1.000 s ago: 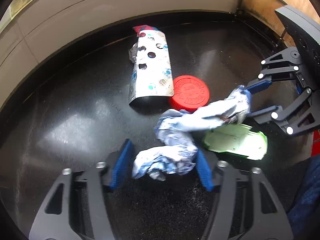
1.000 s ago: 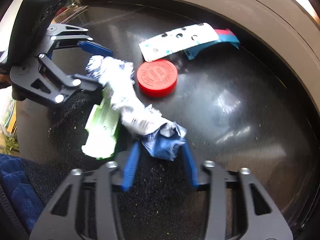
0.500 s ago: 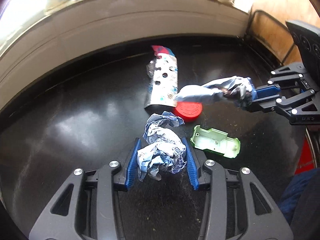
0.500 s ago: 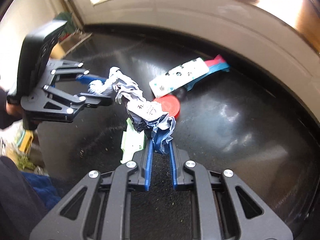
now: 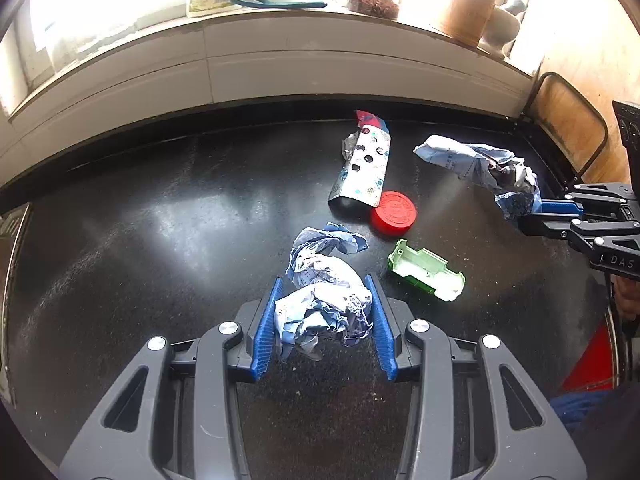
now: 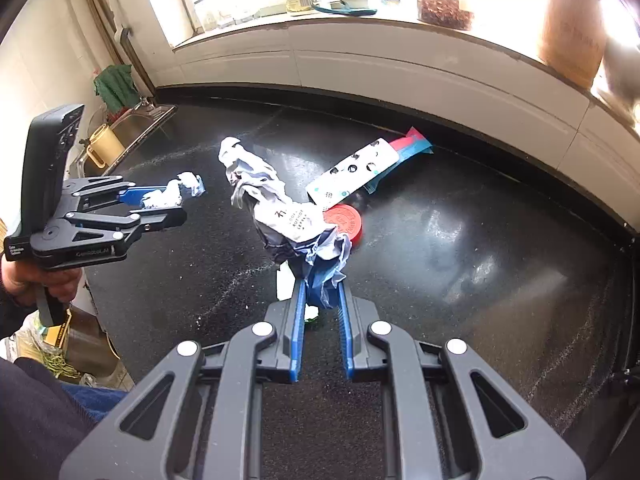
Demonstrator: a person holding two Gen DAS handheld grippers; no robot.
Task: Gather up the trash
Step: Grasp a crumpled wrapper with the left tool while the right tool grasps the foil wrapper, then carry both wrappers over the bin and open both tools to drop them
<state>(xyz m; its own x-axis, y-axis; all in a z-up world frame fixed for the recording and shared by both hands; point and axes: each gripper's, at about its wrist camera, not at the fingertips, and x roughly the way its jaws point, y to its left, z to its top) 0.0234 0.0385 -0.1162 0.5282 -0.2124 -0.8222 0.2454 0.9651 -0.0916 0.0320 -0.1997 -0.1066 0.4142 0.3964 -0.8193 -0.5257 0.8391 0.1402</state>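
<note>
Jaws on both grippers pinch crumpled paper: left gripper (image 5: 324, 316) holds one wad (image 5: 320, 304), right gripper (image 6: 322, 304) another (image 6: 276, 208), lifted above the red lid (image 5: 393, 213). Keep squeezing, carry level to the bin.

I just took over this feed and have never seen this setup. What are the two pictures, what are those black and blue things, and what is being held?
There is no robot arm: a person holds a hand-held claw in each hand, each with a fisheye camera looking along its blue fingers.

In the left wrist view, the left claw is closed on a crumpled paper wad. The right claw shows at the right edge.

In the right wrist view, the right claw pinches a long crumpled wrapper, lifted above the counter.

Left lying on the black countertop: a red lid, a green plastic tray and a spotted white package.
</note>
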